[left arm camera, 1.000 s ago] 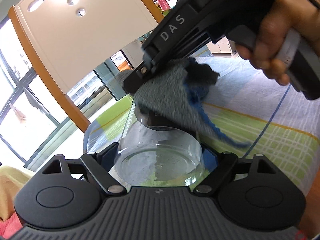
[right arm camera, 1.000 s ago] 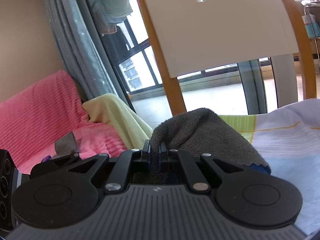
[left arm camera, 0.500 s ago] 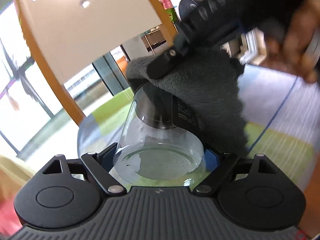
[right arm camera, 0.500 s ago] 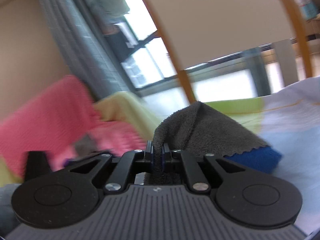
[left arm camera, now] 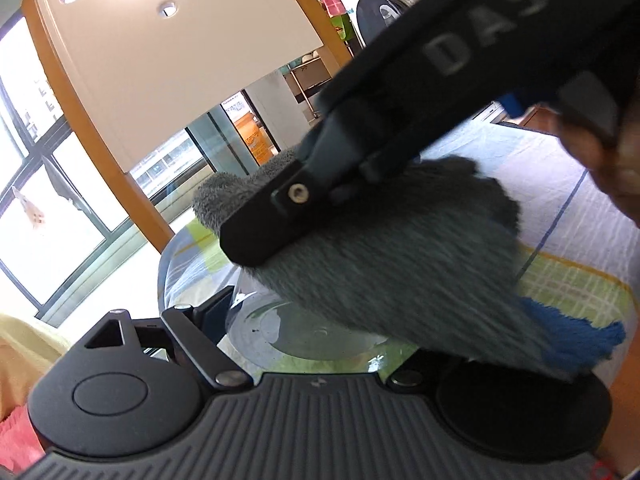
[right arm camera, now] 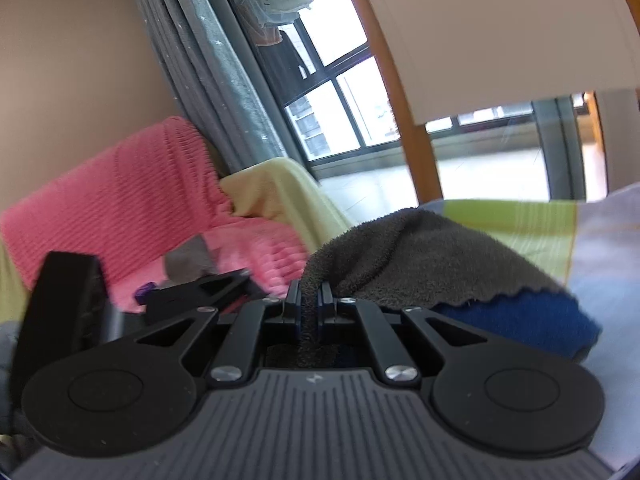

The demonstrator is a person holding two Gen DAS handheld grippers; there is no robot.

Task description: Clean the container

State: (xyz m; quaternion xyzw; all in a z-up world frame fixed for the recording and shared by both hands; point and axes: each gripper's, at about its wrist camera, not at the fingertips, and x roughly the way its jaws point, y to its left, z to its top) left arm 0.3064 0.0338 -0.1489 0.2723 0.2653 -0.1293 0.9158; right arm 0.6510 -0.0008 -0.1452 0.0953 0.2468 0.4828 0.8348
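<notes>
Here, nearest the left camera, the left claw [left arm camera: 316,320] appears clamped on the glass container [left arm camera: 320,334], though the cloth hides its right finger. Directly over the container, the right claw [right arm camera: 310,300] pinches a fold of the grey cloth [left arm camera: 400,264] and presses it down across the container's mouth. The wiping step is in hand; next the cloth likely needs pushing down and turning inside while the left claw holds firm. Half a second ago the container's neck showed clearly; now the cloth covers it. Beyond lies the checked sheet [left arm camera: 568,280].
</notes>
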